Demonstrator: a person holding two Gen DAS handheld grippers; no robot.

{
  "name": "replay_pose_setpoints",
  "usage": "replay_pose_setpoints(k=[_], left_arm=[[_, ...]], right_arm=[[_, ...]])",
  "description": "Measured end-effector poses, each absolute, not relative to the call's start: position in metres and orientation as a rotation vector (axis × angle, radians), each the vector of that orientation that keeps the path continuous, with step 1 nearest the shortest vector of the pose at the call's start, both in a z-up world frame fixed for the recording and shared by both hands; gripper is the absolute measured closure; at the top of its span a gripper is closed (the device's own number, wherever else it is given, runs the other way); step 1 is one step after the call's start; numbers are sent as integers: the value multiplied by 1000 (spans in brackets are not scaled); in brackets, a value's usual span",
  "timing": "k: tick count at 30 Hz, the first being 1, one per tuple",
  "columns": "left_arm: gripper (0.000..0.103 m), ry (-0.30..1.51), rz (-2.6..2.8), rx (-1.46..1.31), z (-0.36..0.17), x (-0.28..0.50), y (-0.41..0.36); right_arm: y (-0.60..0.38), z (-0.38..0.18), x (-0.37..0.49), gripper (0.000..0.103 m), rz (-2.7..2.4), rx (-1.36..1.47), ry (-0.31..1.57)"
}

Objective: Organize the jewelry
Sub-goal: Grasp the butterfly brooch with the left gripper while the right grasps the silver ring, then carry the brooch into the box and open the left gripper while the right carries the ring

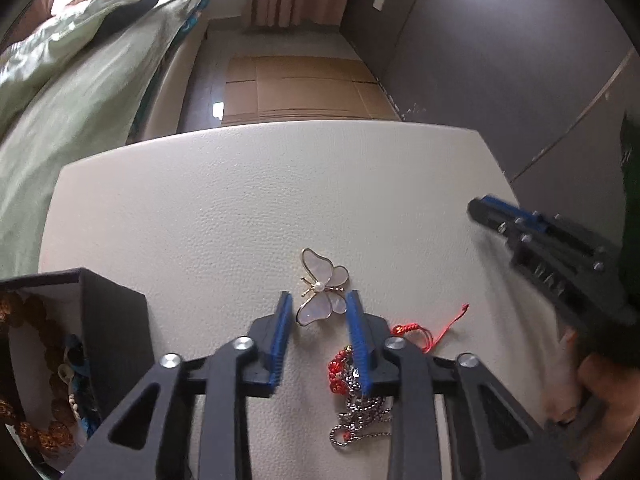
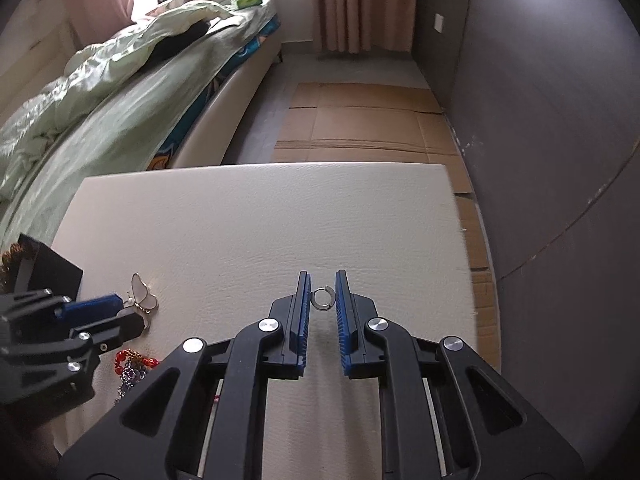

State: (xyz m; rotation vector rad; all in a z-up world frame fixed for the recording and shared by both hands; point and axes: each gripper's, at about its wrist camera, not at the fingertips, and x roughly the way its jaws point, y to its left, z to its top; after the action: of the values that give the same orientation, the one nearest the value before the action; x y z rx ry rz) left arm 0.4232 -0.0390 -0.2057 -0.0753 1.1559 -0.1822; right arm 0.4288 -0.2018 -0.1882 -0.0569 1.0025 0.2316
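Observation:
A gold-rimmed butterfly brooch (image 1: 322, 280) with pale wings lies on the cream tabletop (image 1: 240, 200). My left gripper (image 1: 318, 300) stands over it with its blue pads on either side of the lower wing; a thin gap shows at the left pad. In the right wrist view the same gripper (image 2: 104, 304) partly covers the brooch (image 2: 142, 292). A small silver ring (image 2: 322, 309) sits between the pads of my right gripper (image 2: 322, 276), and both pads touch it. From the left wrist view the right gripper (image 1: 480, 208) appears at the far right.
A black box (image 1: 112, 320) at the left holds a brown bead bracelet (image 1: 52, 344). A red bead bracelet (image 1: 338, 368), a silver ball chain (image 1: 360, 416) and a red cord (image 1: 416, 332) lie under the left gripper. A bed and flattened cardboard lie beyond the table's far edge.

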Motion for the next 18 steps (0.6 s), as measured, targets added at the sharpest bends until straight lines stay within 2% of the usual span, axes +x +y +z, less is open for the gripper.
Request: replay_pose_setpoints(k=[6,18], left_arm=[[90,1146,-186,-69,-205,420,-37],[90,1095,-213,-115,-175,416,-26]], right_arm=[[-203,-186,428,90,234,-46,998],[-204,-173,423,90,271,-13,968]])
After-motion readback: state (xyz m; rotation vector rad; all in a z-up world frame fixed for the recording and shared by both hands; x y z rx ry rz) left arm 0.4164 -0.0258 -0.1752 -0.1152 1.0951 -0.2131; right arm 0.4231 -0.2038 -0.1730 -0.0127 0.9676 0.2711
